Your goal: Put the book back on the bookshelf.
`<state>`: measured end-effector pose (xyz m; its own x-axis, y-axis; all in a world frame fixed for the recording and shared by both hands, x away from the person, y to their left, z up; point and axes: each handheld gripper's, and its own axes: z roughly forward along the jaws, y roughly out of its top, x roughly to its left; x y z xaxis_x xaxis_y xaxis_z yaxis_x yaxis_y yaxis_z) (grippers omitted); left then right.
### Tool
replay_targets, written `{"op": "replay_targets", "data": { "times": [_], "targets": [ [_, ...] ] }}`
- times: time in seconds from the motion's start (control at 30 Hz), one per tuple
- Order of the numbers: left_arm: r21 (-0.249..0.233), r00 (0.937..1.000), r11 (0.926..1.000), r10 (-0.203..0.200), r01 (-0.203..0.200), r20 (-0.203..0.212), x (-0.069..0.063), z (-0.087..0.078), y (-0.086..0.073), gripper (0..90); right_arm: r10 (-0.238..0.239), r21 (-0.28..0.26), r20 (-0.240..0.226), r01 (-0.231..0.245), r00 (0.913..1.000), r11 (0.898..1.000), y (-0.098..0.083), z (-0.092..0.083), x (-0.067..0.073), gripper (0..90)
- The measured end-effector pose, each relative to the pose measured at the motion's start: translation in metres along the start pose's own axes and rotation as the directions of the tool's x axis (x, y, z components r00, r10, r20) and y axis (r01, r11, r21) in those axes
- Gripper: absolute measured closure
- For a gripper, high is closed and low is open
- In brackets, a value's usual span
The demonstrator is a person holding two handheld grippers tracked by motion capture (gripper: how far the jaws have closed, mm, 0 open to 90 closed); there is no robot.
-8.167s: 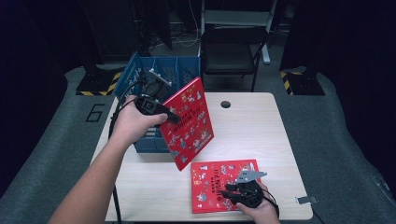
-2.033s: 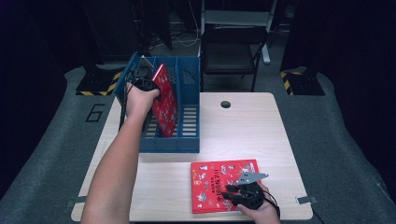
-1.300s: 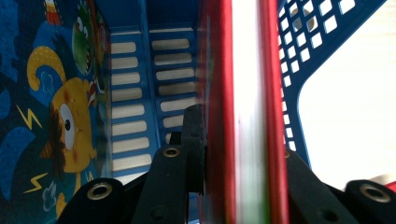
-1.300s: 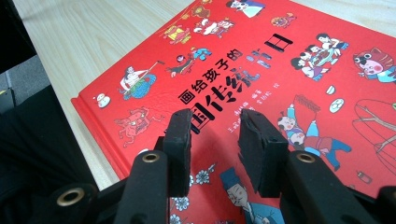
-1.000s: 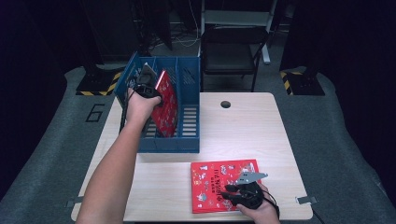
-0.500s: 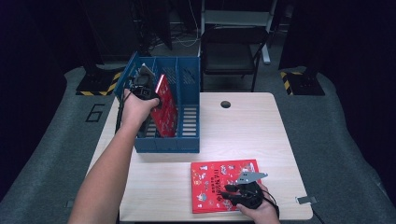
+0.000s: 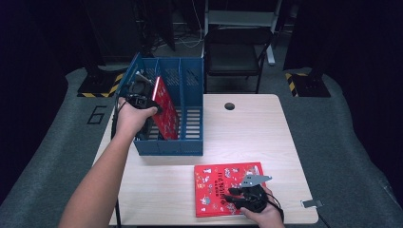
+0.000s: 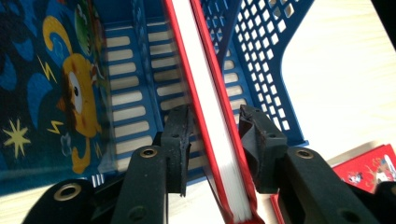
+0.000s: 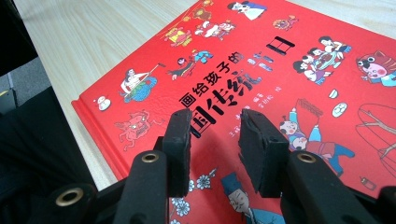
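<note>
Red book [image 7: 166,108] upright, tilted, in blue file rack [image 7: 192,142] on desk [image 7: 157,180]. Left gripper [image 8: 212,135] just opening, jaws astride book, gap showing at left pad. Risk: book tipping sideways, catching on withdrawing jaw. Second red book [image 7: 223,187] flat near desk edge; right gripper [image 9: 215,140] parted above cover, gripping nothing.

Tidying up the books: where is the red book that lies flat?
In the high view the flat red book lies on the table's near right part, under the right gripper.
</note>
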<state>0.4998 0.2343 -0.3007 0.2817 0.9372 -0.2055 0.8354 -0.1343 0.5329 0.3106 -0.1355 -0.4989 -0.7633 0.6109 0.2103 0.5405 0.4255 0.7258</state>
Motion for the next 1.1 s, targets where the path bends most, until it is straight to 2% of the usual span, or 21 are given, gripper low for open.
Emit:
{"op": "replay_targets", "data": {
  "times": [0.03, 0.07, 0.27, 0.57, 0.67, 0.87, 1.1],
  "targets": [
    [0.000, 1.0000, 1.0000, 0.000, 0.000, 0.000, 0.000, 0.000, 0.000, 64.0, 0.000, 0.000, 0.000, 0.000, 1.0000, 1.000, 0.000, 0.000, 0.000, 63.6],
    [0.013, 0.9998, 0.9999, -0.002, 0.001, 0.022, 0.000, -0.002, -0.002, 64.1, 0.000, -0.001, 0.000, 0.000, 1.0000, 1.000, 0.000, 0.000, 0.000, 63.5],
    [0.012, 0.9990, 0.9998, -0.014, 0.013, 0.043, -0.001, -0.008, -0.004, 65.0, -0.014, -0.001, 0.013, 0.014, 0.9998, 1.000, 0.001, 0.001, 0.000, 62.6],
    [0.005, 0.9990, 1.0000, -0.005, 0.005, 0.043, -0.003, -0.012, -0.006, 66.7, -0.009, 0.004, 0.007, 0.009, 0.9999, 1.000, 0.002, 0.001, 0.000, 59.7],
    [0.004, 0.9994, 1.0000, -0.002, 0.002, 0.034, -0.004, -0.012, -0.006, 67.3, -0.006, 0.009, 0.027, 0.005, 0.9996, 1.000, 0.003, 0.001, 0.000, 58.2],
    [0.004, 0.9995, 0.9999, 0.010, -0.010, 0.029, -0.004, -0.013, -0.006, 67.5, -0.008, -0.010, 0.038, 0.008, 0.9992, 1.000, 0.007, -0.004, -0.002, 54.9],
    [0.010, 0.9998, 0.9999, 0.005, -0.005, 0.021, -0.002, -0.013, -0.006, 68.6, -0.010, 0.001, 0.044, 0.010, 0.9990, 1.000, 0.010, -0.006, -0.002, 52.5]
  ]
}}
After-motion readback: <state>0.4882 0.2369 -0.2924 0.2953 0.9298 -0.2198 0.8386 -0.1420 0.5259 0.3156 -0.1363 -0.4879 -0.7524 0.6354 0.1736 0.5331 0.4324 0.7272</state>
